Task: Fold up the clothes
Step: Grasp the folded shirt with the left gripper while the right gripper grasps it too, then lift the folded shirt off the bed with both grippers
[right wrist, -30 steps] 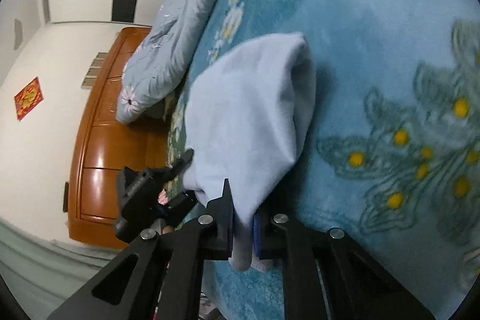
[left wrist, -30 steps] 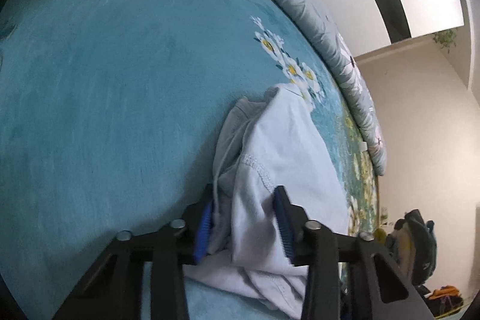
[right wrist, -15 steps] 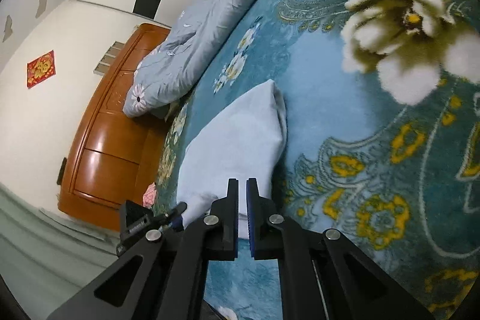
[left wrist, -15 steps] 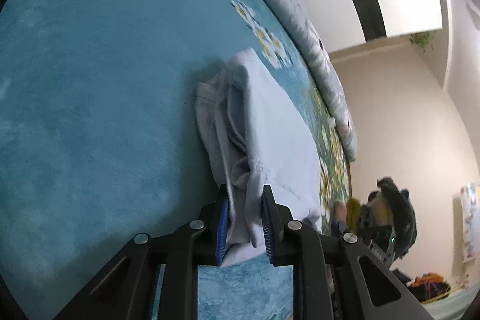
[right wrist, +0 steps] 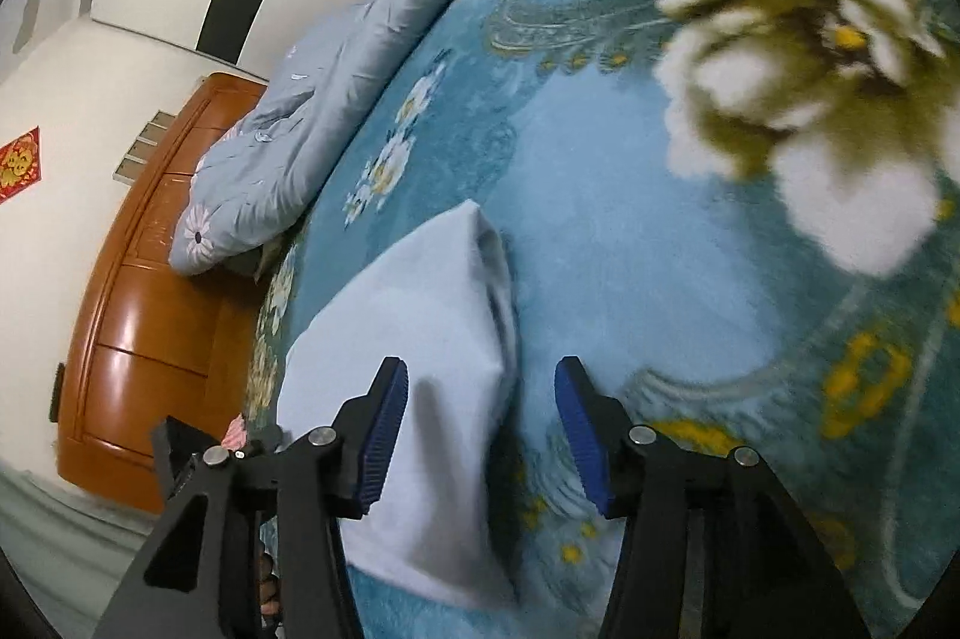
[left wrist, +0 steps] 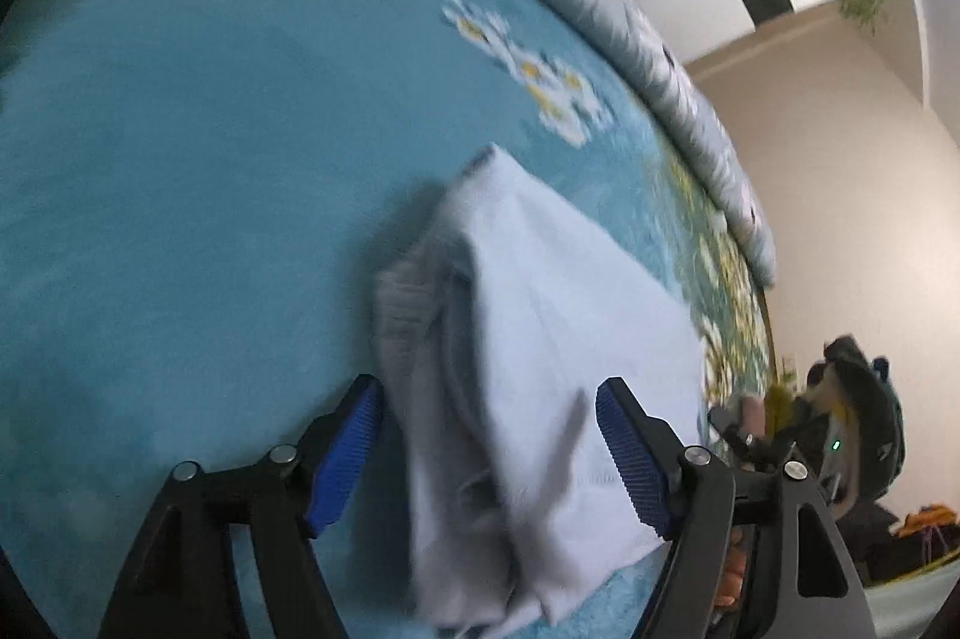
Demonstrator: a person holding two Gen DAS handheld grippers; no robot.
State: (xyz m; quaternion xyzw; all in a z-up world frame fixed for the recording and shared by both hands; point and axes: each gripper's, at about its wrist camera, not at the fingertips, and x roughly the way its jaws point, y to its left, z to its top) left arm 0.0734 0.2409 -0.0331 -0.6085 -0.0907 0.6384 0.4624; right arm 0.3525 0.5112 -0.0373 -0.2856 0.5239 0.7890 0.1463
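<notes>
Black arms with blue pads fill the bottom of both views. The left gripper [left wrist: 489, 453] is opening, and its pads stand apart on each side of the folded cloth [left wrist: 540, 339], not squeezing it. The right gripper [right wrist: 480, 435] is opening too. The same folded cloth [right wrist: 420, 375] lies between its pads, and they are not pinching it.

The pale blue-white cloth lies on the fuzzy blue blanket [left wrist: 180, 159]. It is blurry. In the left view its near edge shows bunched grey layers, but it is hard to tell what kind of clothing it is. Its bottom edge is cut off behind the gripper arms.

Past the cloth, white flowers [left wrist: 540, 81] are printed on the blanket. A big blurry white flower [right wrist: 810, 111] shows in the right view. A grey quilt [right wrist: 312, 117] lies along the far edge of the bed. Beyond it stands a brown wooden headboard [right wrist: 138, 327], partly hidden. A dark bag [left wrist: 864, 435] sits by the far wall, too fuzzy to see well.
</notes>
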